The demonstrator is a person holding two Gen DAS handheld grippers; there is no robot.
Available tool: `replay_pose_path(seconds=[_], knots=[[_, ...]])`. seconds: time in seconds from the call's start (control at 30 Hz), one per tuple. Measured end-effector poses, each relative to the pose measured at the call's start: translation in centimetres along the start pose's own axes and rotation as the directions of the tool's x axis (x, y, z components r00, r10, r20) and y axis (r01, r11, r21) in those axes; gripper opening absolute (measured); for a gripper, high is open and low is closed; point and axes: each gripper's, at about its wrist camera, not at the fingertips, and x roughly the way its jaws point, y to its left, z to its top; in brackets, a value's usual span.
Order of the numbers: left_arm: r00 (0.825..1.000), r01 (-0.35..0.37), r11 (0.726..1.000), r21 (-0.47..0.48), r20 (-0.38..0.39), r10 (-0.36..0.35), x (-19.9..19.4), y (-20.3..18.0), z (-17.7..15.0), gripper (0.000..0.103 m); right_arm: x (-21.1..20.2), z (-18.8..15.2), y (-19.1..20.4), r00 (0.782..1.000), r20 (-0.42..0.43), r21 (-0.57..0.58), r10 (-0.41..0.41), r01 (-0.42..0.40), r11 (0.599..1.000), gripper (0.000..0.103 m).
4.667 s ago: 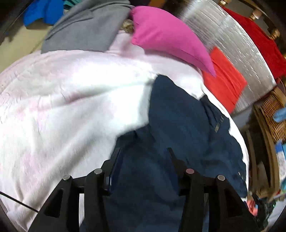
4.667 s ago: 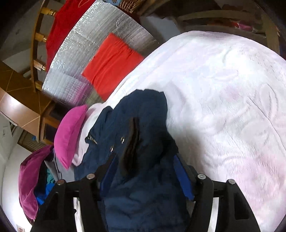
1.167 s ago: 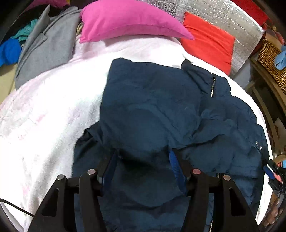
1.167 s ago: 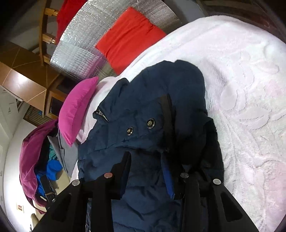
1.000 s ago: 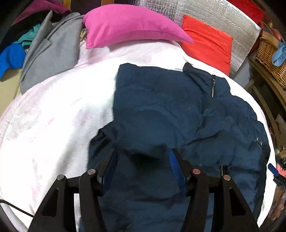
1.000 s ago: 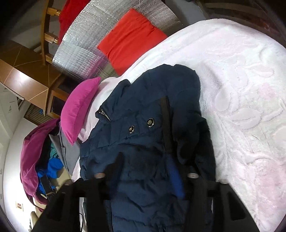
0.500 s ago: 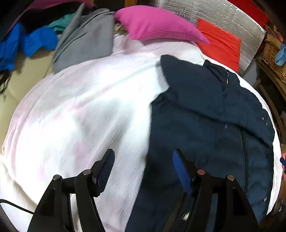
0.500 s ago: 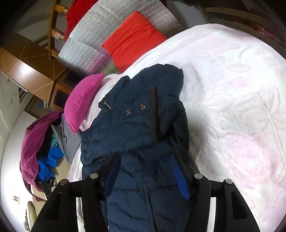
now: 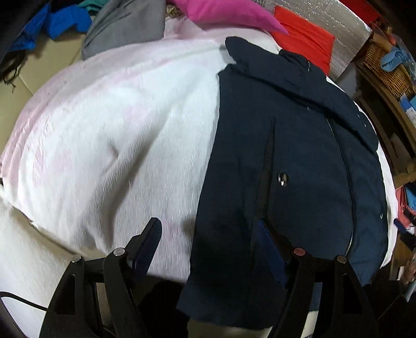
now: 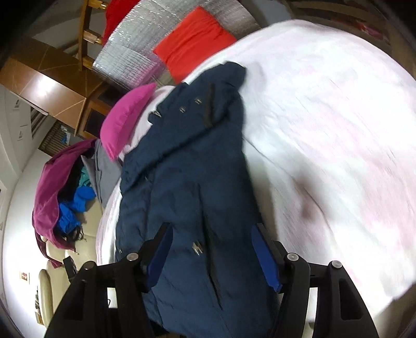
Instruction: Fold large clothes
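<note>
- At the far left of the left wrist view, a heap of bright blue and teal clothing [image 9: 65, 20] lay beside a grey folded garment [image 9: 124, 26], both well apart from the work.
- The white, faintly pink textured bedspread [image 9: 117, 130] filled the left half of that view, lying bare.
- The left gripper [image 9: 208, 234] hung with its jaws spread wide and nothing between them; the left fingertip [image 9: 152, 234] was over bare bedspread, the right one over dark fabric.
- The large navy blue quilted jacket [image 9: 299, 156] lay lengthwise on the right side of the bed, front up, its collar near the magenta pillow [image 9: 223, 13] and the red cushion [image 9: 304, 39], its hem hanging over the near edge of the bed.
- In the right wrist view, the right gripper [image 10: 210, 241] was also wide open and gripping nothing, poised above the jacket's [image 10: 187, 169] lower body.
- Judgement: the jacket looked roughly spread out, with the fold itself not yet made.
- To do it well, each gripper should probably pinch the full thickness of the padded fabric at an edge, lift both sides evenly, and lay them over along a straight line.
- Bulky quilting may slip or spring back, so a deep bite and pressing the crease flat seem wise.
</note>
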Motion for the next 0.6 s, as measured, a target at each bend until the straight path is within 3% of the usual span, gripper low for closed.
replay_pose_path(seconds=[0.13, 0.27, 0.3, 0.37, 0.43, 0.6], knots=[[0.996, 0.081, 0.997, -0.02, -0.029, -0.082, -0.2, 0.2, -0.7, 0.076, -0.5, -1.9, -2.3, 0.999, -0.036, 0.037, -0.014, 0.016, 0.999, 0.067], [0.99, 0.113, 0.993, -0.034, -0.079, -0.115, 0.7, 0.0, -1.3, 0.076, 0.2, -3.0, -4.0, 0.997, -0.077, 0.056, -0.02, 0.024, 0.998, 0.067], [0.989, 0.116, 0.992, -0.04, -0.086, -0.119, 0.9, 0.0, -1.5, 0.073, 0.7, -3.2, -4.3, 0.996, -0.092, 0.054, -0.021, 0.026, 0.998, 0.067], [0.986, 0.132, 0.99, -0.049, -0.097, -0.136, 1.1, 0.0, -1.7, 0.058, 1.7, -3.7, -4.6, 0.993, -0.115, 0.058, -0.005, 0.012, 0.998, 0.069], [0.987, 0.123, 0.991, -0.054, -0.095, -0.128, 1.1, 0.1, -1.7, 0.054, 2.2, -4.2, -3.9, 0.993, -0.121, 0.017, -0.001, 0.003, 1.0, 0.068], [0.981, 0.147, 0.985, -0.091, -0.111, -0.156, 1.0, 0.7, -2.2, 0.054, 2.2, -5.8, -1.4, 0.984, -0.174, -0.111, 0.041, -0.061, 0.992, 0.066]])
